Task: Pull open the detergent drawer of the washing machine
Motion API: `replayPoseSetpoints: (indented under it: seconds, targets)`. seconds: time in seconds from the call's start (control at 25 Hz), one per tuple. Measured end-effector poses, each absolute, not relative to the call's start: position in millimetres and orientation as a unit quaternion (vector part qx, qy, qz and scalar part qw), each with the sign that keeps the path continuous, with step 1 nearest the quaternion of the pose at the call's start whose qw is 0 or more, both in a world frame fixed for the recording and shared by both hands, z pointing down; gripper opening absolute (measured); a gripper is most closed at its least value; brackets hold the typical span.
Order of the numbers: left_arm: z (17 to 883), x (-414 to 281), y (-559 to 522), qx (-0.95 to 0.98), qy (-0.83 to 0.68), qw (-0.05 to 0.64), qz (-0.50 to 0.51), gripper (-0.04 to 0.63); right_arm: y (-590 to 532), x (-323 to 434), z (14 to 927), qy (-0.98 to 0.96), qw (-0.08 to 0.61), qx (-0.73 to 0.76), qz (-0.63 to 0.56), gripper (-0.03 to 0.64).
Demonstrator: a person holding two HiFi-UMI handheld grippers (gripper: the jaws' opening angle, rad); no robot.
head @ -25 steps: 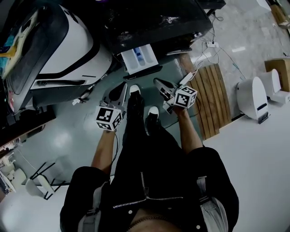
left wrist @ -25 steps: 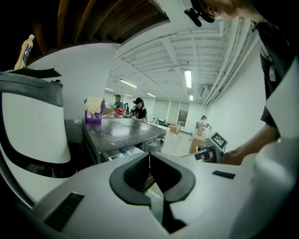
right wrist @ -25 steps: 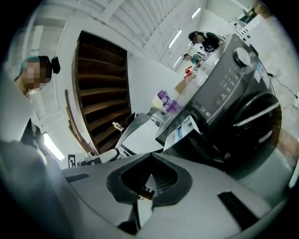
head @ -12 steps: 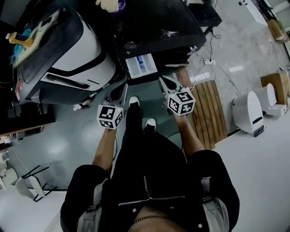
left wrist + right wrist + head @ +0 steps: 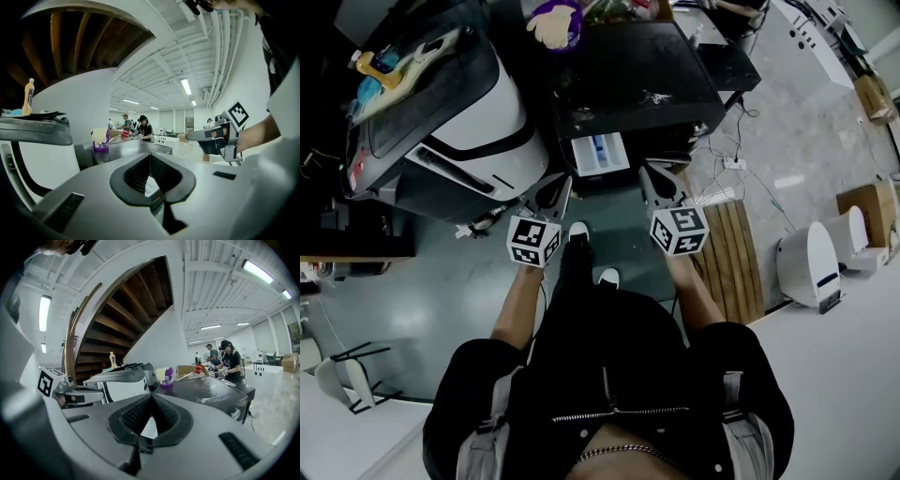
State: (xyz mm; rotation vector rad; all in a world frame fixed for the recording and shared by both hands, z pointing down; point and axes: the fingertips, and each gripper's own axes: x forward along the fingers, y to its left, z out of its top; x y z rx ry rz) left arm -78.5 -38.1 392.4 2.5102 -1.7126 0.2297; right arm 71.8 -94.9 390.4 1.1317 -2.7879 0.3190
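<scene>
Left tool (image 5: 564,182), right tool (image 5: 648,171) risen, shut; detergent drawer (image 5: 600,154) out

Strip lights (image 5: 45,310) brighten a white-walled room with wooden staircase (image 5: 126,319) and grey floor (image 5: 412,291).

left tongs (image 5: 563,184) closed, empty; right tongs (image 5: 647,172) closed, empty; both pointing forward, level

washing machine (image 5: 637,70) top: dark and glossy; you see pale scuffs and smears on it.
detergent drawer (image 5: 600,155): smooth white plastic, at the washing machine's front.
floor (image 5: 412,281): polished and shiny, left of the washing machine.
slatted board (image 5: 733,258): bare matt wood, right of the washing machine's front.
left gripper (image 5: 150,154), right gripper (image 5: 152,397): your shells are matt grey plastic; the pads (image 5: 135,174) are black and ribbed.
jacket (image 5: 656,356): your black cloth, bright metal zip (image 5: 614,411).
</scene>
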Motion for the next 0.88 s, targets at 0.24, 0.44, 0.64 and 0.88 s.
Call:
replayPoseSetpoints:
  seconds: [0.24,0.44,0.64,0.88]
  targets:
    - [387,-76,-33,0.824,-0.561,0.041,0.075,0.020,-87,71,385,-0.923,0.053,0.369,0.100,0.003]
    - [384,-76,-35,0.824,-0.561,0.037,0.071,0.021,-85,70,387,-0.923,0.055,0.368,0.098,0.003]
    - [384,-75,-35,0.825,-0.559,0.036,0.071,0.020,-83,70,389,-0.922,0.054,0.370,0.100,0.003]
    - [389,-74,-35,0.826,-0.558,0.040,0.073,0.021,-83,70,393,-0.921,0.051,0.371,0.106,0.003]
